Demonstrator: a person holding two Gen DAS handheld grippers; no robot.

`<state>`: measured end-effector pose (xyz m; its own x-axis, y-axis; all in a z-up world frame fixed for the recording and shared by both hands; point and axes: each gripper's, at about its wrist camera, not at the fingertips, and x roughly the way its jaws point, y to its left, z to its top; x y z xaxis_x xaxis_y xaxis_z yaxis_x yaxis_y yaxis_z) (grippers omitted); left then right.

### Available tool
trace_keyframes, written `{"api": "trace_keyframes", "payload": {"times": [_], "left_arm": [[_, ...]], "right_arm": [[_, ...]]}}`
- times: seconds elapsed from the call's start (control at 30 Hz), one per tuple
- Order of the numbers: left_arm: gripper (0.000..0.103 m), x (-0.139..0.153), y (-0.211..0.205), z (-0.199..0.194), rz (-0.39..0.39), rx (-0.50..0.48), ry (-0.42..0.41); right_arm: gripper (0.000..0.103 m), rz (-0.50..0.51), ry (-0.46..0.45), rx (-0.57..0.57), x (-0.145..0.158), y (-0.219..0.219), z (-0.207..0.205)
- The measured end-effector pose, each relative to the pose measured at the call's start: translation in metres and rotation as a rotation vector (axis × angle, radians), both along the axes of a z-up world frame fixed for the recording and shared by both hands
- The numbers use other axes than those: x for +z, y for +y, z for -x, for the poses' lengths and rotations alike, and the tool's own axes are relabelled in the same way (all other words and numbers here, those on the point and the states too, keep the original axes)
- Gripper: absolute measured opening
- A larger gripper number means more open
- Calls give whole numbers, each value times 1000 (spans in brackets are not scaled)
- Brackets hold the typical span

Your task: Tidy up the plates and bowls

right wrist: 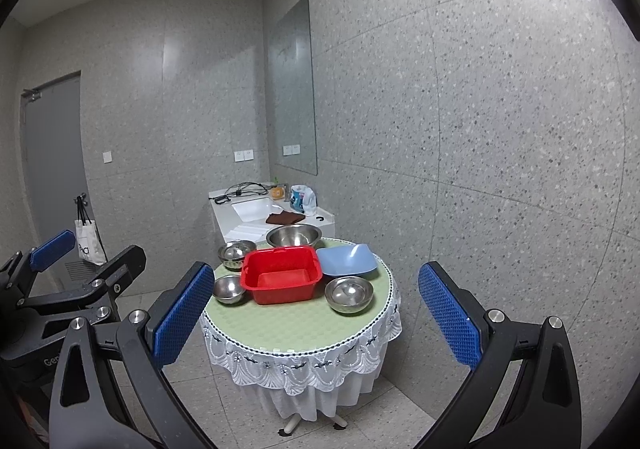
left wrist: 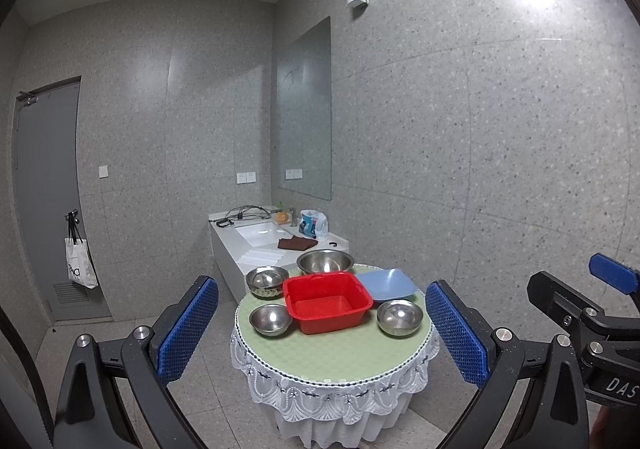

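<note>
A round table (left wrist: pixel 332 357) (right wrist: pixel 288 329) with a green top and lace cloth stands ahead. On it sit a red square basin (left wrist: pixel 326 301) (right wrist: pixel 282 279), a light blue square plate (left wrist: pixel 386 284) (right wrist: pixel 347 260), a large steel bowl (left wrist: pixel 325 261) (right wrist: pixel 293 235) at the back and three smaller steel bowls (left wrist: pixel 267 281) (left wrist: pixel 271 319) (left wrist: pixel 400 317). My left gripper (left wrist: pixel 322 333) and right gripper (right wrist: pixel 316 313) are both open and empty, held well short of the table.
A white sink counter (left wrist: pixel 276 237) behind the table holds cables, a brown cloth and a bag. A grey door (left wrist: pixel 48 201) with a hanging tote bag is at the left. Speckled walls and a mirror (left wrist: pixel 304 109) close off the right side.
</note>
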<state>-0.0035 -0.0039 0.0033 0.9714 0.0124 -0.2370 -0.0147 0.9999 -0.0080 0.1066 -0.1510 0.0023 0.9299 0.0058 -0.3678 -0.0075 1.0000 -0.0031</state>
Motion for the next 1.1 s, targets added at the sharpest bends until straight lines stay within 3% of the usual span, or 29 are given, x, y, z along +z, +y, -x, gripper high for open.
{"api": "trace_keyframes", "payload": {"times": [1.1], "left_arm": [[102,-6,-2,-17,-1,19,9]], "right_arm": [[103,-11,19,18,-7,-3,-15]]}}
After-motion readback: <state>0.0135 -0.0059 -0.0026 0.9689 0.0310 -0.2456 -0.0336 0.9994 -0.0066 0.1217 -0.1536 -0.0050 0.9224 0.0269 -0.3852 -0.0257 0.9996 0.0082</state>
